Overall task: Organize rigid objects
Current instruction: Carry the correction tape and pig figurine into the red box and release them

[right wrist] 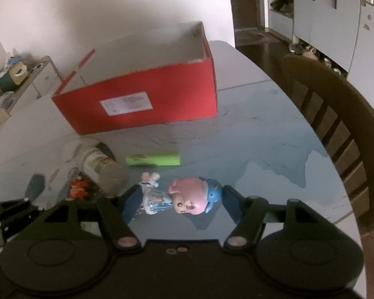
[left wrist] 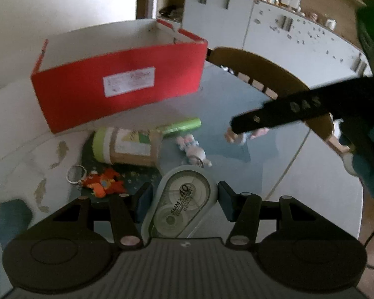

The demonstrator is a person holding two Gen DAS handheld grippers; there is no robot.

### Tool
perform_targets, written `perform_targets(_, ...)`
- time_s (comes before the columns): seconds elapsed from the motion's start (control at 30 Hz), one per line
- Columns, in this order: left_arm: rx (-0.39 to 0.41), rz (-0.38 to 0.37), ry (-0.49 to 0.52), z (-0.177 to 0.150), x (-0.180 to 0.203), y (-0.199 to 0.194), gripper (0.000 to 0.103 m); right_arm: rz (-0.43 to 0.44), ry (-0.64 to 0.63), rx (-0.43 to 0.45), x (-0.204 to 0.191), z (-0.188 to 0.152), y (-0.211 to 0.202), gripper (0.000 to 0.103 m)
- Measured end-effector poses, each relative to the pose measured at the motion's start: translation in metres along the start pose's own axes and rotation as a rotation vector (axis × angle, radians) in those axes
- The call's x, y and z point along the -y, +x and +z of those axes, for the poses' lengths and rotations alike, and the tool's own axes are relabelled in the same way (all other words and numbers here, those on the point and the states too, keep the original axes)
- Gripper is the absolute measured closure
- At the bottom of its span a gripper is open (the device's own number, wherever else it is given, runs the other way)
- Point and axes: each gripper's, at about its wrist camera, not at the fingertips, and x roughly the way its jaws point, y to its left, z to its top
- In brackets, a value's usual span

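Between claw pads, correction tape points forward.

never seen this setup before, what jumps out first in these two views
The bright red box stands open-topped at the back of the table. In the left wrist view, the left gripper holds a clear correction tape dispenser close to the camera. In the right wrist view, the right gripper has a pink pig figure between its fingers, with a lime green tube lying on the table beyond.
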Motion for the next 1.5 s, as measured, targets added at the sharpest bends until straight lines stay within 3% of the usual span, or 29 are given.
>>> perform_targets(0.43,0.077,0.046,-0.111,0.051,-0.016,-0.041,0.047,0.048,-0.128,0.094,-0.024,0.041,-0.058,0.034)
perform_targets(0.67,0.115,0.072,-0.149,0.088,-0.03,-0.058,0.047,0.064,-0.185,0.135,-0.039,0.069,-0.068,0.034)
perform_targets(1.1,0.167,0.133,-0.092,0.161,-0.059,-0.065,0.047,0.042,-0.236,0.18,-0.056,0.119,-0.056,0.034)
perform_targets(1.5,0.153,0.166,-0.046,0.217,-0.098,-0.035,0.047,0.003,-0.27,0.178,-0.065,0.155,-0.015,0.034)
